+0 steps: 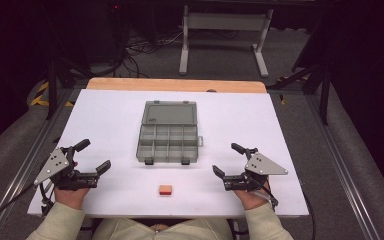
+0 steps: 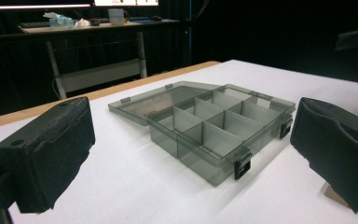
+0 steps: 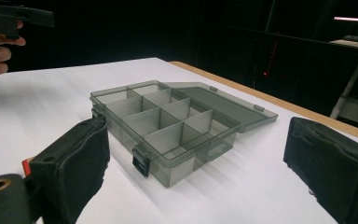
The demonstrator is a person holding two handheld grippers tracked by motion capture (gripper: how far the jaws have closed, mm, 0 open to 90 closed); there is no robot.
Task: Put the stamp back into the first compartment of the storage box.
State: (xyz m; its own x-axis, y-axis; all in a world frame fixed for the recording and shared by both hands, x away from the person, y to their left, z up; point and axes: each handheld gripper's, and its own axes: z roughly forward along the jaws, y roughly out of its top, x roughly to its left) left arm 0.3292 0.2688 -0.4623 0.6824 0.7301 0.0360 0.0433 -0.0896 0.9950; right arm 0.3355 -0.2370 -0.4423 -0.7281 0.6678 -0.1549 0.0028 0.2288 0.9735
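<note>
Smoky-grey plastic compartment box (image 1: 169, 139) lies mid-table on the white tabletop (image 1: 110, 125), lid flat open behind it. Near the front edge sits a small orange block (image 1: 165, 189). Left gripper (image 1: 93, 157) and right gripper (image 1: 227, 160) flank them, jaws spread wide, grasping nothing.
</note>
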